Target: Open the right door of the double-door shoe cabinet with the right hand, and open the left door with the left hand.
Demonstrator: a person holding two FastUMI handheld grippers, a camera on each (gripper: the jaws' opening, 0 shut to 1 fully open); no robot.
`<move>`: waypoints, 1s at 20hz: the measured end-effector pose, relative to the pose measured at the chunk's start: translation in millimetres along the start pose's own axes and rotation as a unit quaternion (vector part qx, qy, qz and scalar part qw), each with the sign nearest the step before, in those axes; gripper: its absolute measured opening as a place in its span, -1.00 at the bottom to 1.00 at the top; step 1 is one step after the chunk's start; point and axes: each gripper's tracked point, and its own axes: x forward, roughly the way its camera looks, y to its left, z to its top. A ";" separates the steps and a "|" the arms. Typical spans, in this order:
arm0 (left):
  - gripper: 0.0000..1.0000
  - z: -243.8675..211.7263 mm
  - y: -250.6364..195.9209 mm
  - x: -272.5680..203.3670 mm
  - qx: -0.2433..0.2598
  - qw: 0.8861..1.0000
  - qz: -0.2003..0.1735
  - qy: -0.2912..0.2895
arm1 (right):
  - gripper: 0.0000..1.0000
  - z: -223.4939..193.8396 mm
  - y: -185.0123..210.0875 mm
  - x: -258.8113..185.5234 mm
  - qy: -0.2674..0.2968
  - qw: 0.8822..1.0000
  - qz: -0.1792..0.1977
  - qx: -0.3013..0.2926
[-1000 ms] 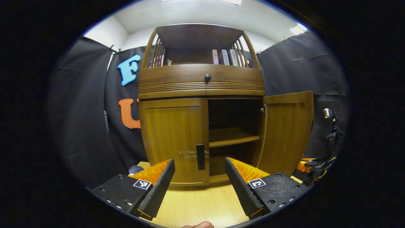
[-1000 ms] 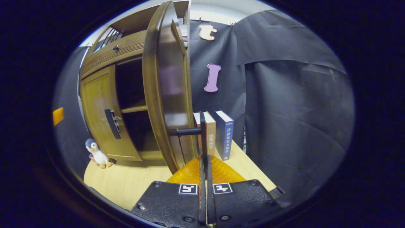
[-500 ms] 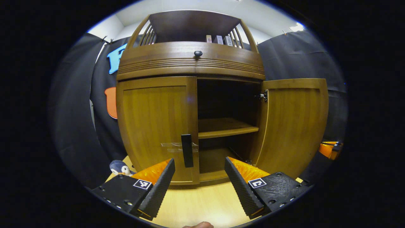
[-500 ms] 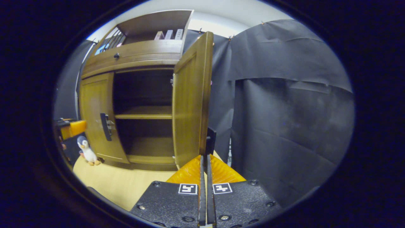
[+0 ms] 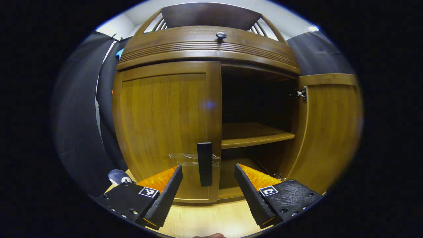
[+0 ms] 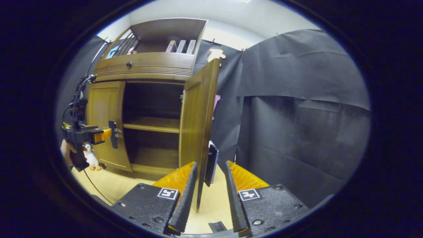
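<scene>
The cabinet [image 6: 145, 69] stands on the table [image 6: 112, 185]. A penguin [image 6: 89, 157] sits left of the cabinet. Books [image 6: 181, 46] stand in its top.

The right gripper [image 6: 209, 185] has let go of the right door's handle [image 6: 211, 164], its fingers now spread apart. The left gripper [image 5: 208, 185] has closed in on the left door's handle [image 5: 205, 164], seemingly not yet touching.

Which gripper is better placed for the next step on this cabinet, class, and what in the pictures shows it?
The left. The right door already stands open, while the left door is shut. The left gripper is open with that door's black handle between its fingers; the right gripper is open at the opened door's edge.
</scene>
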 end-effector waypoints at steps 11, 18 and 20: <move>0.04 -11.6 6.0 68.4 0.025 0.999 0.022 0.007 | 0.23 4.0 -19.4 -7.6 0.002 1.000 -0.027 -0.003; -0.36 -16.3 -0.7 76.4 0.014 1.000 0.004 0.019 | 0.24 -0.5 -19.6 -4.0 0.010 0.999 -0.031 -0.002; -0.51 -15.7 0.3 75.5 0.021 1.000 0.001 0.015 | 0.24 -1.5 -20.2 -3.0 0.012 0.999 -0.032 -0.002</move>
